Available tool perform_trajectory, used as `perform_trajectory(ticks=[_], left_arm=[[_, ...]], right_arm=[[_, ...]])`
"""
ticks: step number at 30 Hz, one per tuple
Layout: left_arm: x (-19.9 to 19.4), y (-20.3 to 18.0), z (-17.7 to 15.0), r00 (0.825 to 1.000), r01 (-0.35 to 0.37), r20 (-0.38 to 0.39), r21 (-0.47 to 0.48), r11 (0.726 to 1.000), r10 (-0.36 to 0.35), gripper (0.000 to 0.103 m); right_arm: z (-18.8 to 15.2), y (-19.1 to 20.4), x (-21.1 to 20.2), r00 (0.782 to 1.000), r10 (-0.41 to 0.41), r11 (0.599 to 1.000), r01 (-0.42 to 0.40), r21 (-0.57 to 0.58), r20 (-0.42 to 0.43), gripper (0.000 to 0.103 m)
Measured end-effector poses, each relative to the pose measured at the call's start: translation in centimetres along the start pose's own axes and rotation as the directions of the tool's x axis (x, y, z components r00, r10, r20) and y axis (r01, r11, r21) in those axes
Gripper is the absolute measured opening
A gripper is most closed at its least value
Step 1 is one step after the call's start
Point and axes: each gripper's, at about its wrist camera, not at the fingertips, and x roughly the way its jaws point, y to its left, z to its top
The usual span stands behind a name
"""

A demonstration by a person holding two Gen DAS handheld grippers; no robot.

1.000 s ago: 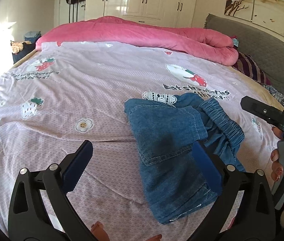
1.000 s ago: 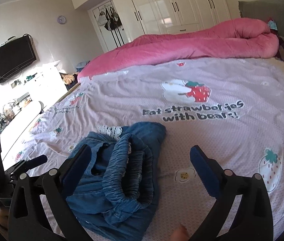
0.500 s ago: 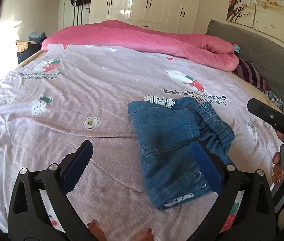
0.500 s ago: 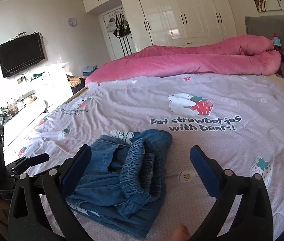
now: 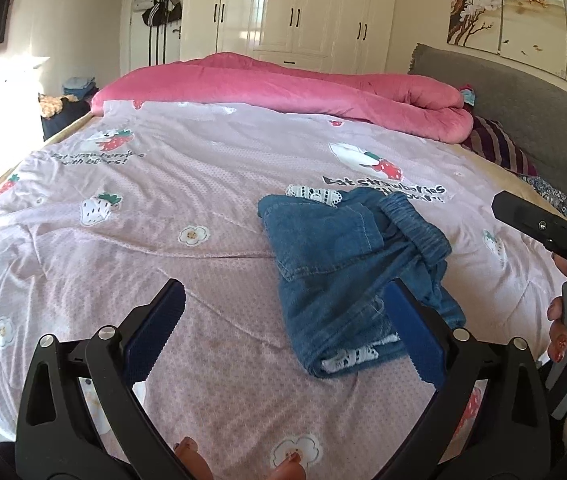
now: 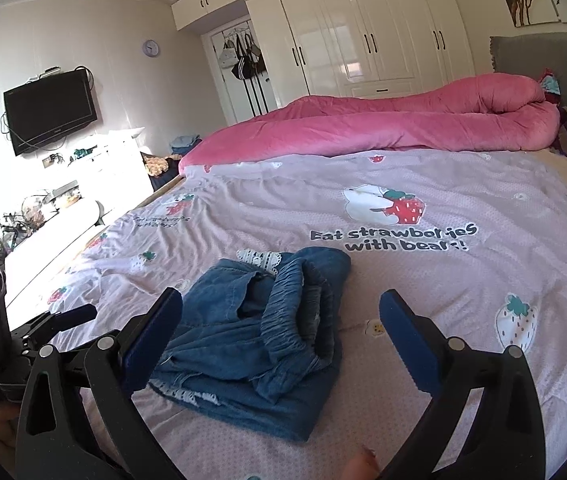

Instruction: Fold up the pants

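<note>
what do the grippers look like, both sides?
Both alike: the left gripper and right gripper have black plastic arms with triangular cut-outs, silver screws, and blue serrated pads. The right one's body carries white lettering, partly cut off. Fingernails wear dark red polish.

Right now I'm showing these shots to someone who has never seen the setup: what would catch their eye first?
Probably the blue denim pants, folded into a bundle near the middle of the pale pink strawberry-print bedspread, lace trim showing at both ends. Next, the bright pink duvet rolled along the bed's far side. The left gripper and right gripper both frame the scene, jaws wide open, holding nothing.
</note>
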Motion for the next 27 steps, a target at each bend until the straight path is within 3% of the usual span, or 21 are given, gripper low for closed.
perform_trajectory(ticks=[27], left_arm=[[-1.9, -0.7, -2.4, 1.0, 0.006, -0.004, -0.011, 1.0, -0.006, 0.093]], right_arm=[[-2.2, 1.3, -2.0, 1.0, -0.022, 0.999, 0.022, -0.036, 0.008, 0.098]])
